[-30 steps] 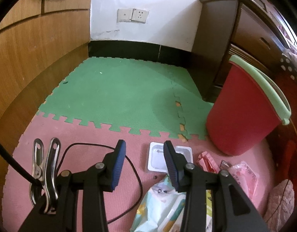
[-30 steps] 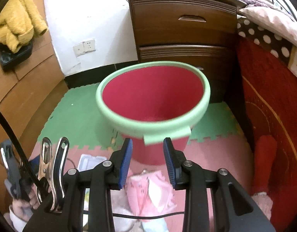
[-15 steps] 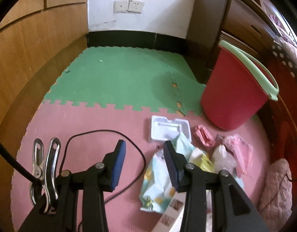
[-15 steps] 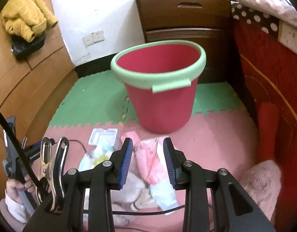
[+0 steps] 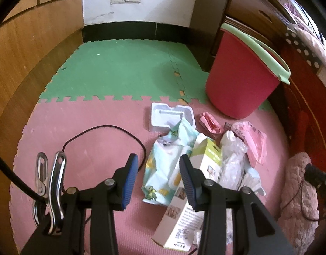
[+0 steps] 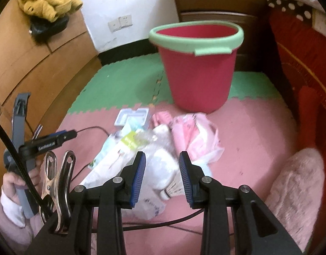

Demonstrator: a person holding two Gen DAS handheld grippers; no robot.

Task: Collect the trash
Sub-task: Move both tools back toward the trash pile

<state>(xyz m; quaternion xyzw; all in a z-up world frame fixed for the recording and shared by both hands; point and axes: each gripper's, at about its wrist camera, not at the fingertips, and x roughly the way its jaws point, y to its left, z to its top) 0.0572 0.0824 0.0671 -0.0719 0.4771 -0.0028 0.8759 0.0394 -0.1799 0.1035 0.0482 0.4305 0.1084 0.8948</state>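
Right wrist view is motion-blurred: print on the wrappers is illegible and the clear plastic bag (image 6: 160, 161) merges with what lies under it. In the left wrist view the long carton (image 5: 197, 182) is partly covered by the right-hand finger. The trash pile sits on the pink floor mat (image 5: 82, 131), just in front of the red bucket (image 5: 241, 80).

Only the right wrist view shows the bucket's inside, the person's hand (image 6: 13, 182) holding the left gripper (image 5: 158, 170), and the yellow garment (image 6: 46, 2). The white tray (image 5: 171, 116) is sharp only in the left view.

Left gripper: fingers released, nothing between them. Right gripper (image 6: 162, 174): likewise released, above the pile.
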